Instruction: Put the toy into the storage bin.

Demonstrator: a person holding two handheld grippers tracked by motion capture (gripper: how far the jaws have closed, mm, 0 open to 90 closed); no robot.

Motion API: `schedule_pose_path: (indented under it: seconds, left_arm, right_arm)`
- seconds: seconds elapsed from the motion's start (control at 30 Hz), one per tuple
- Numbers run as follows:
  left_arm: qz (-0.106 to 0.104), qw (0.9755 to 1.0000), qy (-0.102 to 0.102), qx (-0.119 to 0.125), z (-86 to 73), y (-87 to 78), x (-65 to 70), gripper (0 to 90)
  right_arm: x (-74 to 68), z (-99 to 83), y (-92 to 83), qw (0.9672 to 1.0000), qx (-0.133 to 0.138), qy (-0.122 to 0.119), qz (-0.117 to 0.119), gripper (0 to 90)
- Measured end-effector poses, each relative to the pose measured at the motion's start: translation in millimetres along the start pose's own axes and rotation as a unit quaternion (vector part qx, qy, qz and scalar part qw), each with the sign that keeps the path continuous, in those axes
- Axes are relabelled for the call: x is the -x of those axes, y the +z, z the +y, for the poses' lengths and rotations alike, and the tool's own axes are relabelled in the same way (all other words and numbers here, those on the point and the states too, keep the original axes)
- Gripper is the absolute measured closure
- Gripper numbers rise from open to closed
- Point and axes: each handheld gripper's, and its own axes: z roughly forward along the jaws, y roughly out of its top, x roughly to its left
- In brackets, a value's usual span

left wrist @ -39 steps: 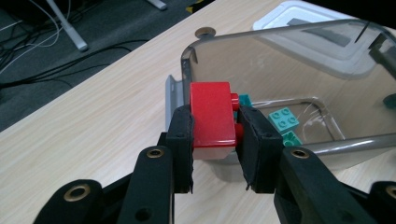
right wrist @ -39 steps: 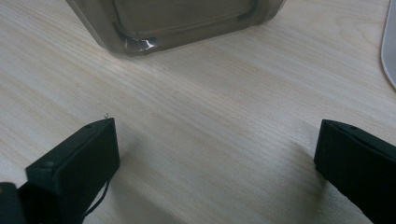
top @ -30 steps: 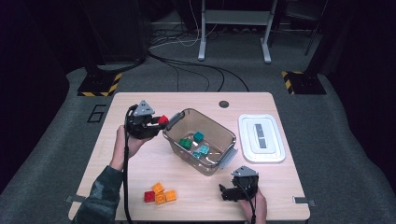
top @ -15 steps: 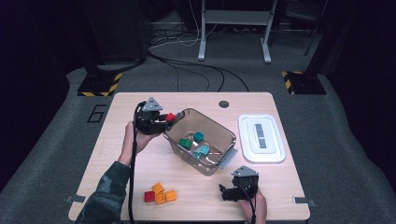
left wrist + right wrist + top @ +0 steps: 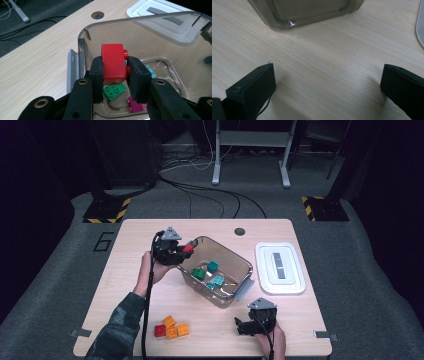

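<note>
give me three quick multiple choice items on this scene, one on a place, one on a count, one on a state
1. Where is the red brick? A in the left gripper, over the clear bin's rim; B on the white lid; C by the table's near edge.
2. How many bricks lie in the loose cluster on the table? A two; B four; C seven.
3. The right gripper is: A shut on a brick; B open, holding nothing; C inside the bin.

Key: 1 A, both pads clamp it; 2 B, one red, three orange; 3 B, bare wood between wide jaws.

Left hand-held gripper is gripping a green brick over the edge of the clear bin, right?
Not quite: the brick in the left hand-held gripper is red, not green, as the left gripper view shows. It is indeed held over the edge of the clear bin.
</note>
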Motion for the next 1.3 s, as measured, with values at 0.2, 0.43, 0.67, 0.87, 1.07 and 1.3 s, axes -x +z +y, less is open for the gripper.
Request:
schedule_pose_path:
  seconds: [0.2, 0.43, 0.67, 0.87, 1.07, 1.3]
  left_arm:
    - [-0.008, 0.9995, -0.008, -0.03, -1.5, 8.9, 2.2, 56.0]
    - [0.01, 0.9994, -0.02, -0.028, -10.1, -2.8, 4.1, 25.7]
    - [0.035, 0.9989, -0.032, -0.002, -21.6, -26.4, 4.6, 7.8]
    - [0.045, 0.9984, -0.034, 0.007, -36.8, -38.4, 9.6, 3.7]
    - [0.049, 0.9981, -0.038, 0.003, -57.2, -48.9, 12.9, 1.2]
    - [0.055, 0.9973, -0.049, -0.005, -88.1, -53.4, 15.4, 0.0]
  right_arm:
    - [0.0, 0.0, 0.0, 1.0, 0.0, 0.0, 0.0, 0.0]
    - [0.1, 0.0, 0.0, 1.0, 0.0, 0.0, 0.0, 0.0]
    - [0.0, 0.0, 0.0, 1.0, 0.0, 0.0, 0.0, 0.0]
    - [-0.3, 0.1, 0.1, 1.0, 0.001, 0.002, 0.0, 0.0]
    - [-0.3, 0.1, 0.1, 1.0, 0.001, 0.003, 0.0, 0.0]
    - [-0.4, 0.1, 0.1, 1.0, 0.001, 0.003, 0.0, 0.0]
